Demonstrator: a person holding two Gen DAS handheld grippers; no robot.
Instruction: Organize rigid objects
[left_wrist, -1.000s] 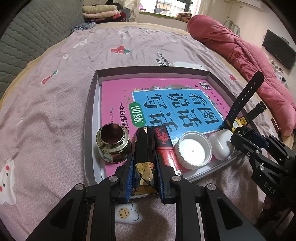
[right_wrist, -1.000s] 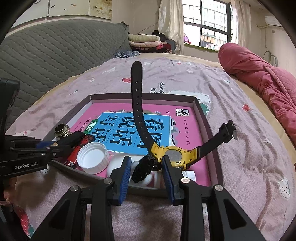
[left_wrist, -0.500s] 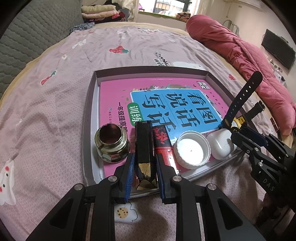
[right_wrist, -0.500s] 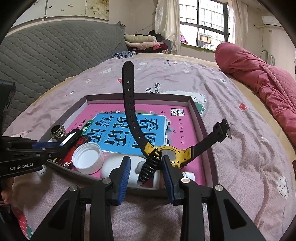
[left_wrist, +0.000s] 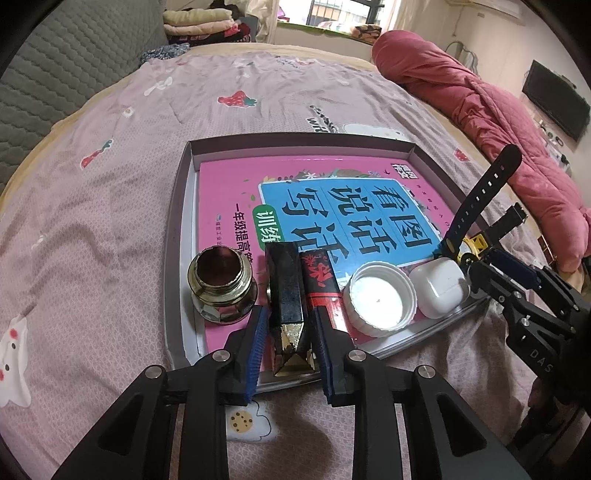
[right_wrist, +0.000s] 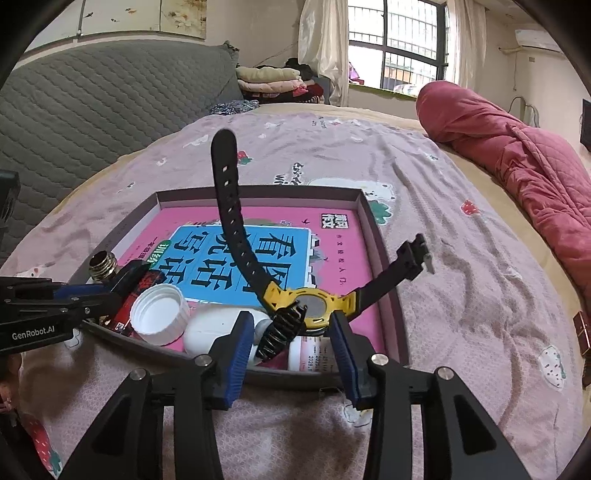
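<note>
At the bottom centre of the left wrist view, the left gripper (left_wrist: 289, 339) is seen with its blue-padded fingers (left_wrist: 256, 345) parted a little; they have just been opening, and the black faceted box with a gold-foil end (left_wrist: 286, 299) lies between them with slim gaps showing, so it appears released rather than held. At the bottom centre of the right wrist view, the right gripper (right_wrist: 291, 345) is likewise found part open after just widening, and the yellow-cased wristwatch with black rubber straps (right_wrist: 312, 304) is straddled but no longer pinched, its dark ribbed piece hanging between the pads. All of this is gathered along the near edge of the shallow grey cardboard tray (left_wrist: 177, 236) set on the pink patterned bed (left_wrist: 110, 184), over a pink and blue exercise book (left_wrist: 332, 206). A slip is judged possible: the watch is propped on a white earbud case (left_wrist: 439, 291) and a small white labelled bottle (right_wrist: 314, 352), so a fingertip catching a strap on withdrawal could tip it out over the rim; the box could also be dragged. Counted in the tray: one book, one brass-necked glass jar (left_wrist: 221, 288), one black box, one red and black lighter (left_wrist: 319, 278), one white ribbed cap (left_wrist: 380, 299), one case, one bottle, one watch. Further off, one rolled red quilt (right_wrist: 517, 155) is seen at the upper right.
</note>
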